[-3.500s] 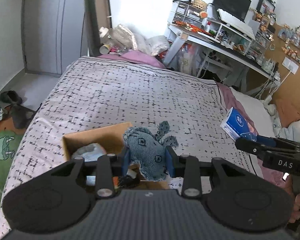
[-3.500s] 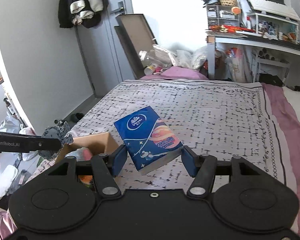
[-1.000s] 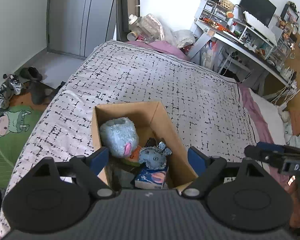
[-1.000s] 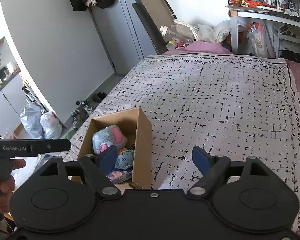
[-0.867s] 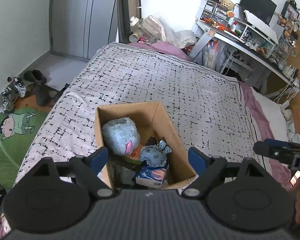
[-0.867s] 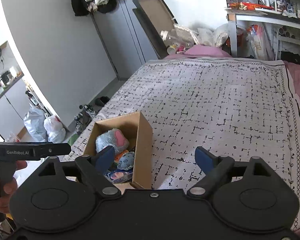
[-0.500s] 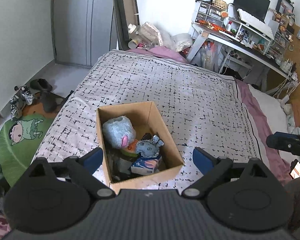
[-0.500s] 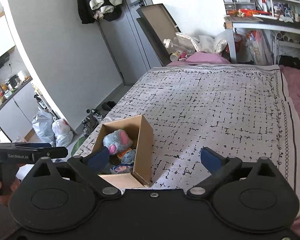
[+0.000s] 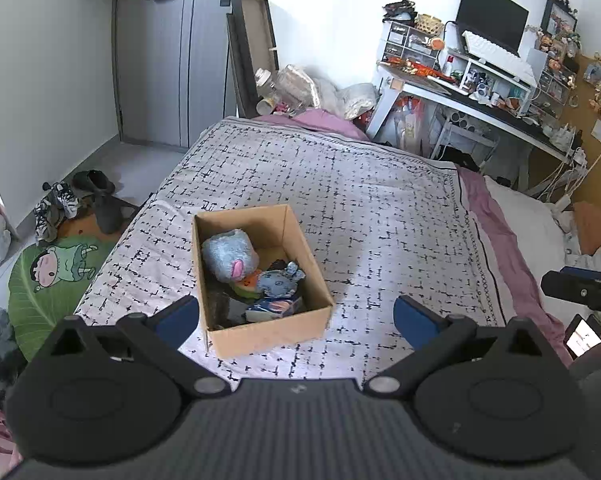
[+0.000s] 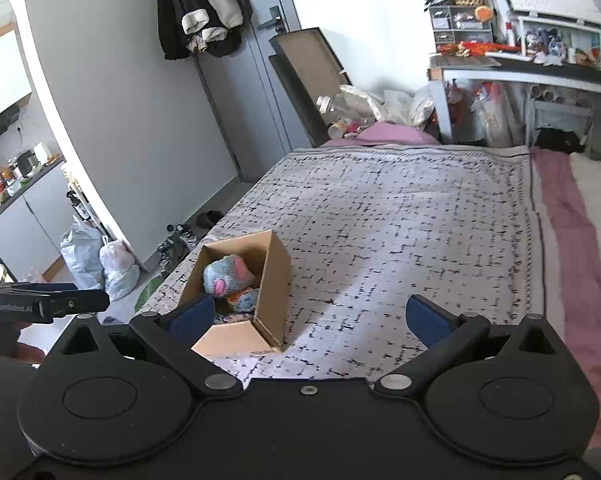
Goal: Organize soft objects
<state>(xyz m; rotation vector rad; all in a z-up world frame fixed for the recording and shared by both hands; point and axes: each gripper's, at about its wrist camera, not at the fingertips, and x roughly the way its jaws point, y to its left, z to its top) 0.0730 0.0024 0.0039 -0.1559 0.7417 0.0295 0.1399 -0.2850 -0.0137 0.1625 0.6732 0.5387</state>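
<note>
Cardboard box point(image 9: 296, 330) on bed point(image 9: 380, 200), long axis running away from camera; left tongs point(image 9: 296, 318), right tongs point(image 10: 312, 316) spread wide, empty.

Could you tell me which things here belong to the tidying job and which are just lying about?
Job: cardboard box, fluffy blue plush, denim toy, tissue pack.
Lying about: shoes, green rug, hanging coats, monitor.

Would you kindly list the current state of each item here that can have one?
cardboard box: open-topped, upright on the bed, holding soft items
blue plush: inside the box
denim toy: inside, lying on the tissue pack
left gripper: opening, empty
right gripper: open, empty
</note>
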